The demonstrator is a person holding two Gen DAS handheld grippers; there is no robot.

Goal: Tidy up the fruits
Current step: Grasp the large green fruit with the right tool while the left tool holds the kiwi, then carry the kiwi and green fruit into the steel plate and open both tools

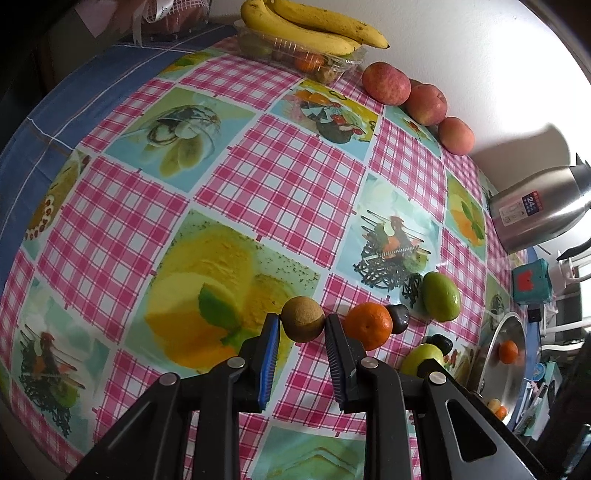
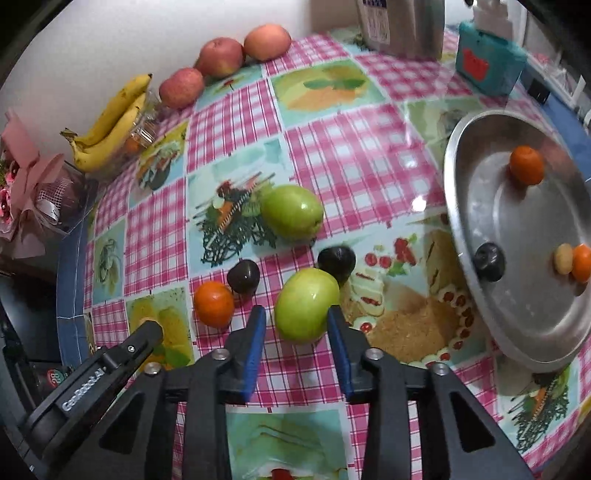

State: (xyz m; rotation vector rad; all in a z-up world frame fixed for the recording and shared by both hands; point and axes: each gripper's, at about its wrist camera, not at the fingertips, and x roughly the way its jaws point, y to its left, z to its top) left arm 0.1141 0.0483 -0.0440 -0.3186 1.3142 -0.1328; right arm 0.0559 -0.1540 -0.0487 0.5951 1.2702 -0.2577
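1. Checked pink-and-white tablecloth [image 2: 343,155] with printed dessert squares covers the table where all the fruit lies.
2. Steel dish [image 2: 480,236] sits at the right side in the right wrist view; it holds two small oranges, a pale little fruit and a dark round one.
3. Bananas [image 1: 314,26] rest on a clear plastic box [image 1: 295,51] at the far edge by the wall, with three red apples [image 1: 386,82] in a row just to their right.
4. Left gripper [image 1: 303,323] is pinching a small brown fruit [image 1: 303,319] between its pads, near the middle of the near cloth.
5. Right gripper [image 2: 297,315] has a green fruit [image 2: 306,304] between its blue pads; the pads sit right at its sides, but I cannot tell whether they press on it.
6. Second green fruit [image 2: 291,212] lies a little farther away on the cloth.
7. Orange [image 1: 369,325] lies on the cloth just right of the brown fruit, with a dark chestnut-like fruit [image 1: 399,319] touching its right side.
8. Another dark fruit [image 2: 337,260] sits just behind the near green fruit.
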